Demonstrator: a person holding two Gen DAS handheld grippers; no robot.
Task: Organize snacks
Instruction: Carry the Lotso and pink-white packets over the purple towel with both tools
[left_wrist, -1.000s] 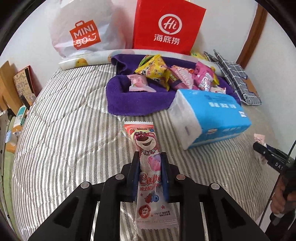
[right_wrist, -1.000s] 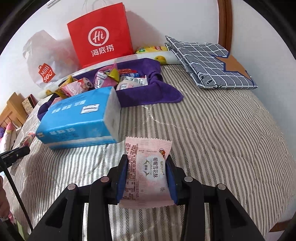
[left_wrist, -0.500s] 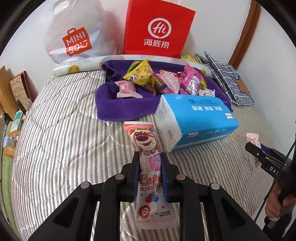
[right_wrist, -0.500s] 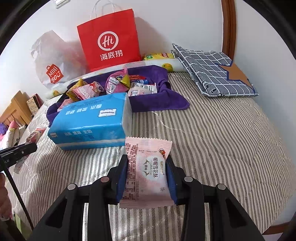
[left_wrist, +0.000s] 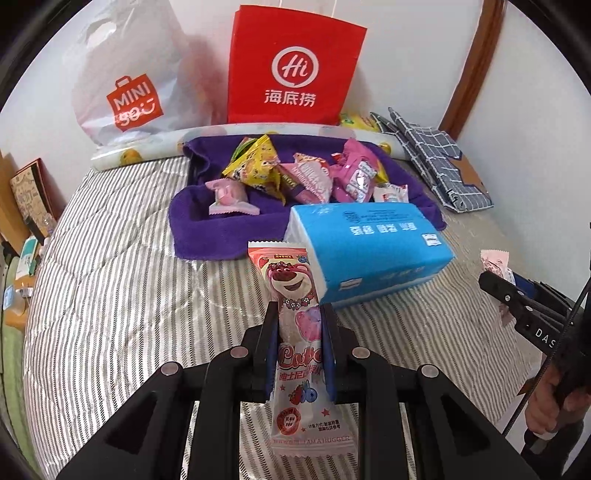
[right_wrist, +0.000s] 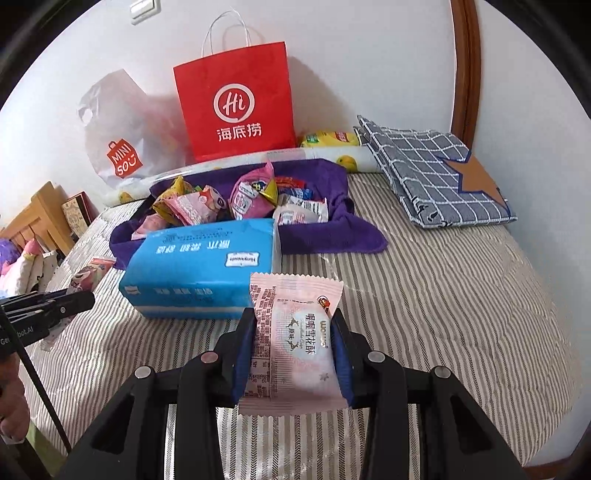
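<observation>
1. Bear-print snack stick, held by your left gripper. Jaws pinch it about mid-length. Long axis runs near to far, in line with the fingers; the bear-face end points far, toward the purple towel tray, and the sealed tail hangs near, below the pads. Location: lifted off the striped bedspread, just left of the blue tissue pack.
Risk: the wrapper is slick and the unsupported far half is long; a quick swing could pivot it in the pads or drag its tip on the tissue pack.

2. Pink snowflake pastry packet, held by your right gripper. Jaws are clamped on its 2 side edges. Long axis also near to far, print sideways; its crimped far edge points toward the tissue pack and the tray beyond. Location: above the bedspread, near right of the tissue pack.
Risk: the pastry is probably crumbly, so a harder squeeze may crush it.

3. Shared hazard: the tissue pack sits between both packets and the tray. Come in low and you will likely shove it into the snack pile; both grippers converging there could also collide.
</observation>
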